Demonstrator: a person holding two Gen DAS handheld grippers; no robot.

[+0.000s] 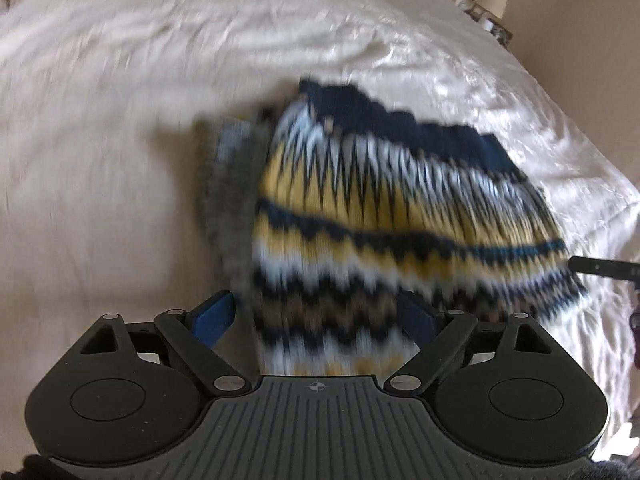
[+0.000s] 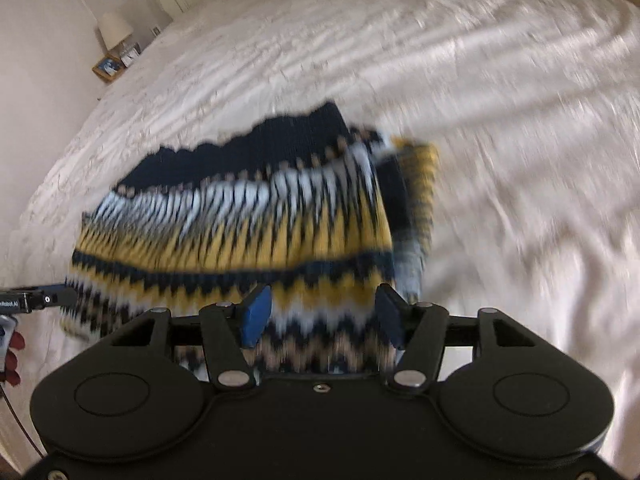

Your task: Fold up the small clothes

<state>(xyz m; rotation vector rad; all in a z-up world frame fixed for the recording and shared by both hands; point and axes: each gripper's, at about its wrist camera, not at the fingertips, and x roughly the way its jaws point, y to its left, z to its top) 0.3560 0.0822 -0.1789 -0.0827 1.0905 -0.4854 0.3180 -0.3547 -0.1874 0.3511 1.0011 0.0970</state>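
both grippers over the knit sweater [image 1: 380,216], which lies folded on the white bedspread [image 1: 120,120]. left gripper [image 1: 320,320] jaws wide, right gripper [image 2: 320,316] partly open; fabric sits between the pads, neither visibly pinching. positioned at the near hem, likely for the next fold.

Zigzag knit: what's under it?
The zigzag knit lies on a cream bedspread. A folded-under knit layer pokes out at one side edge. Whatever else lies beneath its middle is covered. Both frames are blurred.
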